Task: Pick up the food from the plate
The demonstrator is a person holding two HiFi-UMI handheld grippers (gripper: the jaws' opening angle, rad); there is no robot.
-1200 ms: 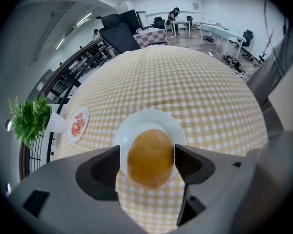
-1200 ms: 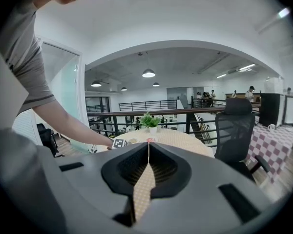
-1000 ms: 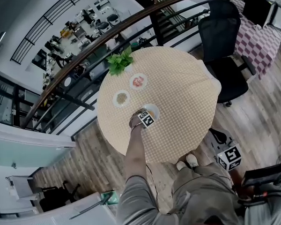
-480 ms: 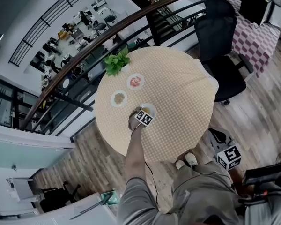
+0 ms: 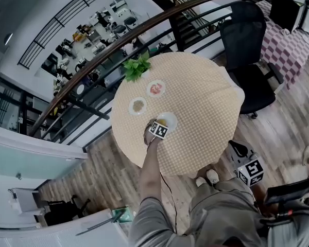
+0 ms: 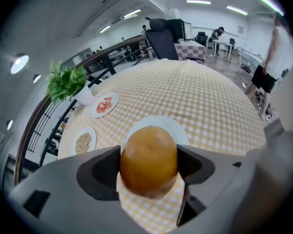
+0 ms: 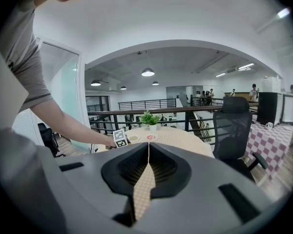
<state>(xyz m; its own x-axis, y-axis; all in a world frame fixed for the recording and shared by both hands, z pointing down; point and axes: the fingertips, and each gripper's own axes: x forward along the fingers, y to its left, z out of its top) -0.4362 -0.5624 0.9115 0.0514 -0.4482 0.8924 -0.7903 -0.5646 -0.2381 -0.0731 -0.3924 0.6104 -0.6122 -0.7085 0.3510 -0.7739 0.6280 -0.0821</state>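
Note:
A round golden-brown bun [image 6: 149, 162] sits between the jaws of my left gripper [image 6: 149, 165], which is shut on it from both sides. The bun hangs just above an otherwise bare white plate [image 6: 181, 129] on the checked round table [image 6: 210, 101]. In the head view the left gripper [image 5: 158, 129] is over that plate [image 5: 171, 118] near the table's front edge. My right gripper [image 5: 251, 172] is off the table at the lower right, beside the person's legs. Its jaws are shut with nothing between them [image 7: 147, 165].
A plate with red food [image 5: 156, 88] and a plate of grains [image 5: 138, 105] lie behind the near plate. A potted plant [image 5: 136, 67] stands at the table's far edge. A black office chair [image 5: 247, 45] is at the right, with a railing behind the table.
The left gripper has risen a little over the plate with the bun, and its marker cube has turned. The right gripper has stayed by the person's side.

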